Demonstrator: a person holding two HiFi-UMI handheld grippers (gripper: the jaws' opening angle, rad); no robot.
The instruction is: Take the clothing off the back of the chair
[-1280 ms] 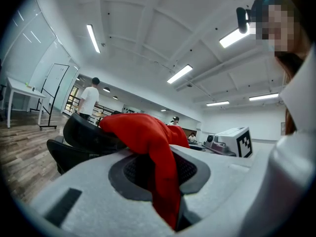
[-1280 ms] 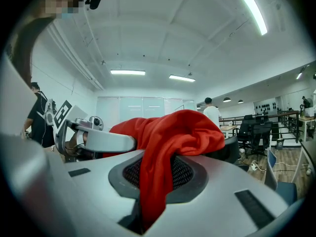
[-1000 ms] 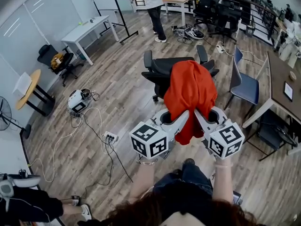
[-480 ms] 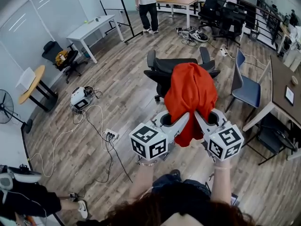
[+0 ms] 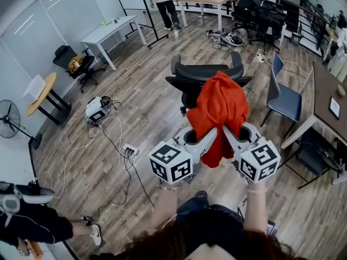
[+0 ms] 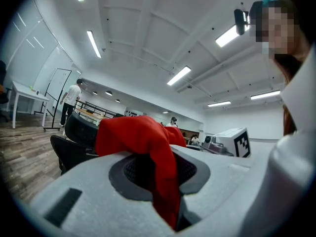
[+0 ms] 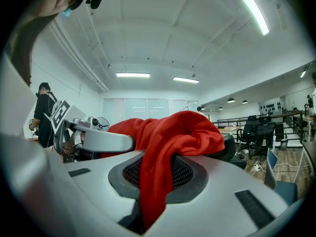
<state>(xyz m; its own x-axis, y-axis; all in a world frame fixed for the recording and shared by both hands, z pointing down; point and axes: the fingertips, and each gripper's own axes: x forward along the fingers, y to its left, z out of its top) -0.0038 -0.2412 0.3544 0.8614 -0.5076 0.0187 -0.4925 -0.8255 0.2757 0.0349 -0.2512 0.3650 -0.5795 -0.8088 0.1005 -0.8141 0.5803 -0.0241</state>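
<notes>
A brown wooden plank floor (image 5: 146, 107) is spreading across the big room. A long white table (image 5: 111, 28) is standing by the pale grey wall (image 5: 38, 26) at the left. Near it, a small round wooden table (image 5: 40, 93) and a black standing fan (image 5: 10, 122) are sitting. A white power strip (image 5: 129, 151) is lying on the floor with cables. A blue chair (image 5: 283, 99) is standing beside a dark brown table (image 5: 325, 88) at the right. Long white ceiling lights (image 6: 178, 76) are glowing.

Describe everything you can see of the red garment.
The red garment is soft, plain, crumpled cloth hanging in folds. The left hand-held gripper and right hand-held gripper each pinch a fold; a tail hangs below them. Its upper end overlaps the black chair at the backrest; contact there is unclear.
</notes>
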